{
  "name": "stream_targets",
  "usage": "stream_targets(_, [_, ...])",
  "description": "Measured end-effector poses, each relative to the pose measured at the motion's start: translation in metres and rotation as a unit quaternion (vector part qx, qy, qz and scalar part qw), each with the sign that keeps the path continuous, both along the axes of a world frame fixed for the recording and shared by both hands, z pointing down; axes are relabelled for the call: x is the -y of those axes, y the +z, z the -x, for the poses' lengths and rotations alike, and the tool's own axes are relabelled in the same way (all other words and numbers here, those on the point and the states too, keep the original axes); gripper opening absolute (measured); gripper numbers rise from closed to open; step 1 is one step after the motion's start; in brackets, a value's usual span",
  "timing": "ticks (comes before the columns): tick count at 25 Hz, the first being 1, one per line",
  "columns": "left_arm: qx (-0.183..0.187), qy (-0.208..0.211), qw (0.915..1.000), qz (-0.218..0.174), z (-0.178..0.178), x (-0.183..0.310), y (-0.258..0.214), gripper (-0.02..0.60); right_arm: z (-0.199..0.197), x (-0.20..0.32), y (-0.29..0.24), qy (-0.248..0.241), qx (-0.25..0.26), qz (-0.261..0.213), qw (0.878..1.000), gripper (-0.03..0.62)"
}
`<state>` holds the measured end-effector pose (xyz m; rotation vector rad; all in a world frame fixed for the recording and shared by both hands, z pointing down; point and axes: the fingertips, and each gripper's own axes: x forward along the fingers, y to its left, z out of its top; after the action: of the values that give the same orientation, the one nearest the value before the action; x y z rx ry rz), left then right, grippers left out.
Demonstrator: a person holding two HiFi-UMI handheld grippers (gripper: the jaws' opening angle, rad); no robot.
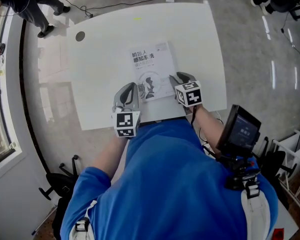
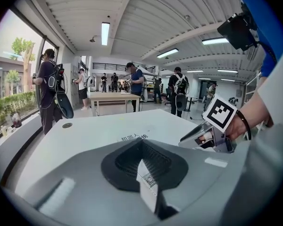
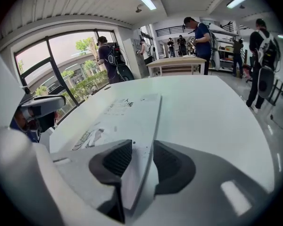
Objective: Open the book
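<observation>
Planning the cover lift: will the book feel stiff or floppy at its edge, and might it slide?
The book looks thin and soft-covered, so its edge between the right tongs will probably bend. Lying flat on the smooth table, it may slide when pushed.

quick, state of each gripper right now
left gripper: shut, nothing between its jaws
right gripper: open, with the edge of the book between its jaws, not clamped
</observation>
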<state>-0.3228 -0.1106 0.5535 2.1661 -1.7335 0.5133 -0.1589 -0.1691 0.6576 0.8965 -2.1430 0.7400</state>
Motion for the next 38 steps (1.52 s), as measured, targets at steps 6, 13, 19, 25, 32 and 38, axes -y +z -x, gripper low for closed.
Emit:
stream_targets(6, [0.002, -0.009, 1.0, -0.002, -0.003, 0.003, -0.013, 0.003, -0.002, -0.001, -0.009, -0.019, -0.002, 0.008, 1.0, 0.133])
stream_targets(13, [0.002, -0.018, 0.9998, 0.0, 0.005, 0.003, -0.01, 0.003, 0.0, 0.001, -0.009, -0.031, -0.03, 0.002, 0.999, 0.124])
stream_targets(19, [0.003, -0.021, 0.9998, -0.001, 0.004, 0.003, -0.007, 0.003, -0.003, 0.003, -0.012, -0.038, -0.045, -0.007, 0.998, 0.093])
stream_targets(25, [0.004, -0.027, 0.9996, -0.002, 0.006, 0.002, -0.002, 0.003, -0.005, 0.004, -0.019, -0.035, -0.031, -0.011, 0.999, 0.043])
stream_targets(32, [0.004, -0.033, 0.9994, -0.006, 0.007, 0.002, 0.002, 0.003, -0.001, 0.003, -0.029, -0.032, 0.003, 0.0, 0.999, 0.015])
stream_targets(38, [0.007, -0.04, 0.9991, -0.007, 0.009, -0.001, 0.003, 0.003, 0.004, 0.001, -0.031, -0.036, 0.028, 0.009, 0.999, 0.012])
